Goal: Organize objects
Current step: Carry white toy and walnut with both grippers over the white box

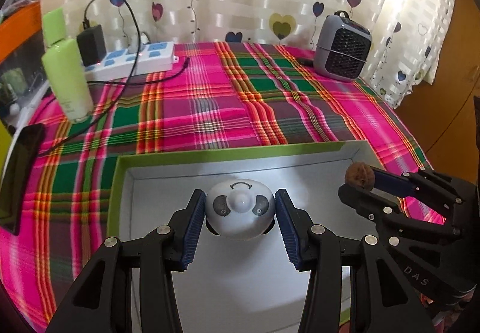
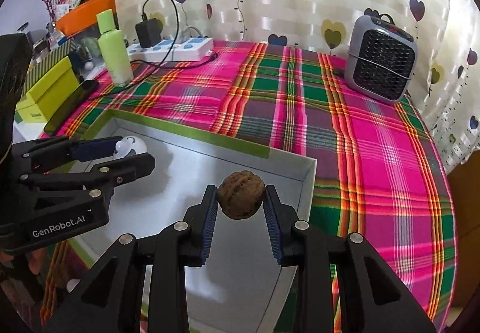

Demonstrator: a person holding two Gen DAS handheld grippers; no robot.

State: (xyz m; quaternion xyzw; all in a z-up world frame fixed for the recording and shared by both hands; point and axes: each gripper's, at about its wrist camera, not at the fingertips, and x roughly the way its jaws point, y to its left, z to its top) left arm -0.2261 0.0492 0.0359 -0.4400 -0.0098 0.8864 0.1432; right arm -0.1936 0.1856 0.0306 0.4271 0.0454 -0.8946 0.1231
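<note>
My left gripper (image 1: 240, 208) is shut on a white egg-shaped gadget (image 1: 240, 210) with two grey buttons, held above the white inside of a green-rimmed box (image 1: 210, 151). My right gripper (image 2: 241, 198) is shut on a brown walnut (image 2: 241, 198), also over the box (image 2: 192, 135), near its right wall. In the left wrist view the right gripper (image 1: 357, 183) shows at the right with the walnut (image 1: 360, 177) at its tips. Seen from the right wrist, the left gripper (image 2: 132, 150) is at the left with the white gadget (image 2: 132, 145).
The box lies on a pink and green plaid cloth (image 1: 210, 99). At the back left stand a green bottle (image 1: 67, 72), a power strip (image 1: 135, 58) with a black adapter and cable, and a dark phone (image 1: 18, 180). A grey fan heater (image 1: 342, 48) sits back right.
</note>
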